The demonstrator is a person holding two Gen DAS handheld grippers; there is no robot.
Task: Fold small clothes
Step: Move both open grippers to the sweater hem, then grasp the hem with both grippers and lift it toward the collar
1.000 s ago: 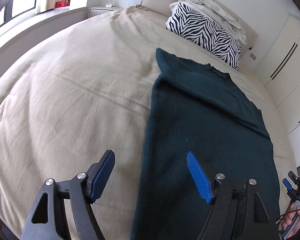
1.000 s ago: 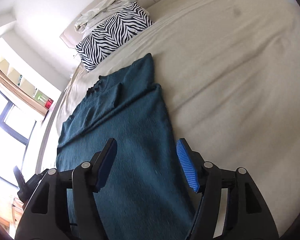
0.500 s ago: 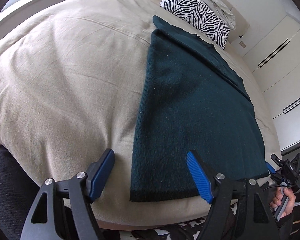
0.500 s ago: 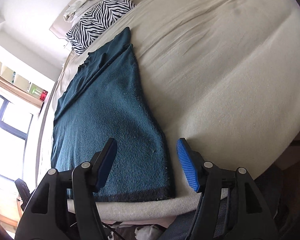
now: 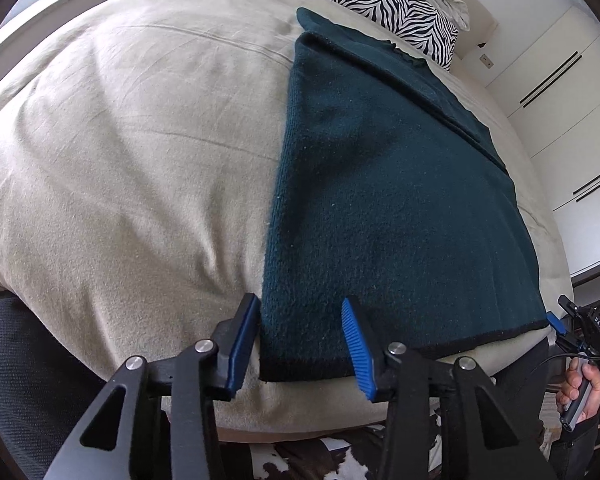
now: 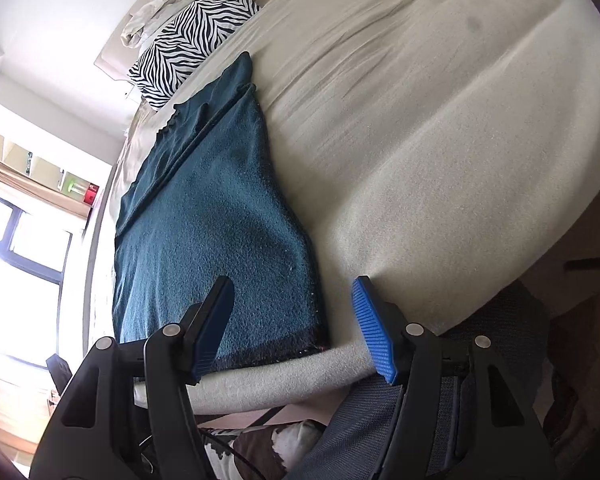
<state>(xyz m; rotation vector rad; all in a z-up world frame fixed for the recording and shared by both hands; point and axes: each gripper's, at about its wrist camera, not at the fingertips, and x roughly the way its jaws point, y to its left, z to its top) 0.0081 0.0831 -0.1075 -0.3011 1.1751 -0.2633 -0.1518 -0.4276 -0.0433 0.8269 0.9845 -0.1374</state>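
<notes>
Left gripper (image 5: 302, 340): jaws spread apart, holding nothing, poised over the near left corner of the sweater (image 5: 380, 200); its left blue pad (image 5: 243, 340) sits just beside the sweater's left edge, its right pad over the dark hem. Right gripper (image 6: 295, 328): jaws likewise parted and empty, straddling the sweater's near right corner, with the left pad (image 6: 211, 328) over the knit and the right pad over bare bedsheet (image 6: 440, 120). The dark teal sweater lies flat on the bed, its hem along the near edge and its length running toward 12 o'clock, with a folded layer visible at the far end. A zebra-print pillow (image 5: 384, 4) rests beyond it, at 1 o'clock in the left wrist view and at 11 o'clock in the right wrist view. White cupboards (image 5: 560, 80) stand at 2 o'clock in the left wrist view. A window (image 6: 19, 260) shows at 9 o'clock in the right wrist view.
</notes>
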